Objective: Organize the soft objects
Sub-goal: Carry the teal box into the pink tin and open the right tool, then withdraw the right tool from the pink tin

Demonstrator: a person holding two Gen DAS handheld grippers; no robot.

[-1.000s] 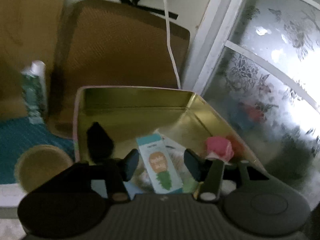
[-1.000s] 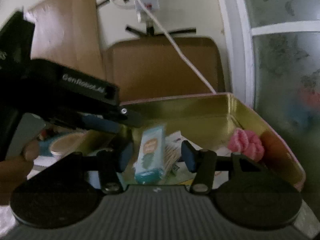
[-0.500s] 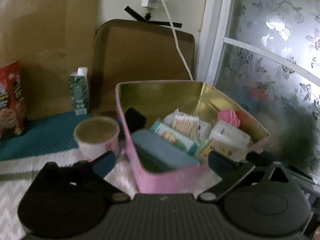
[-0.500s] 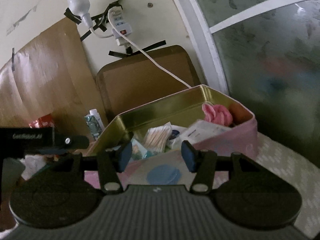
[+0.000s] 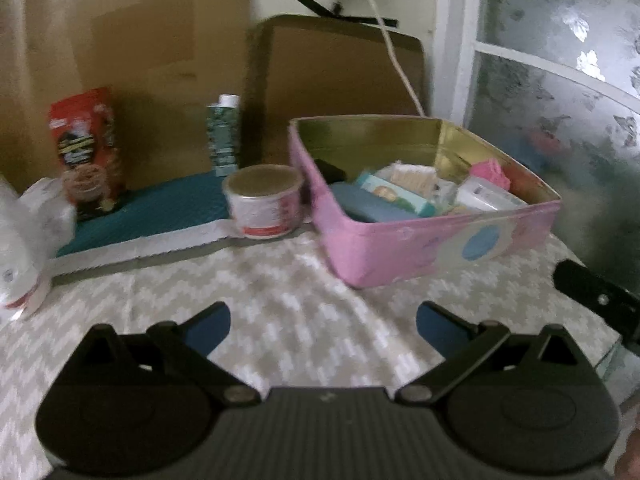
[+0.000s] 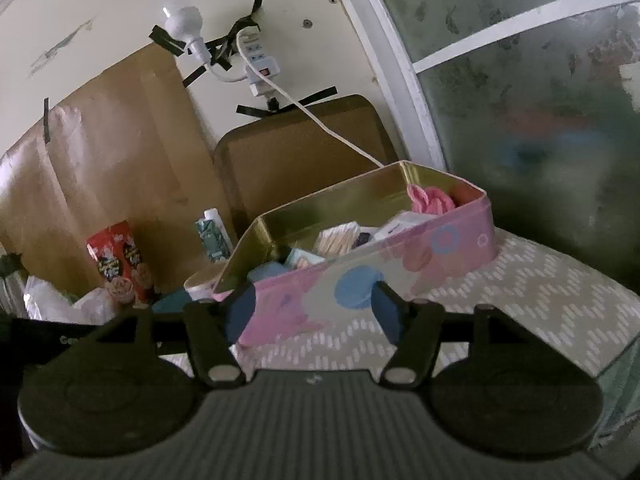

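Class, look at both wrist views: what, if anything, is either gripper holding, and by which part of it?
Nothing is held. The left gripper is wide open above the patterned cloth; the right gripper, its jaws just opening, has nothing between its fingers, short of the pink tin.

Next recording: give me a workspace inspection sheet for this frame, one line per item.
Surface: zigzag-patterned cloth over the table; teal mat at the back.
Job's things: pink tin, lid off, holding a pink soft item, packets and cotton swabs.
Clutter: paper cup, red snack pack, green carton, white plastic bag.
Grippers: left gripper open, empty; right gripper open, empty, jaws just opening.
Cables: white cord from taped power strip.
Surroundings: frosted window, brown board.
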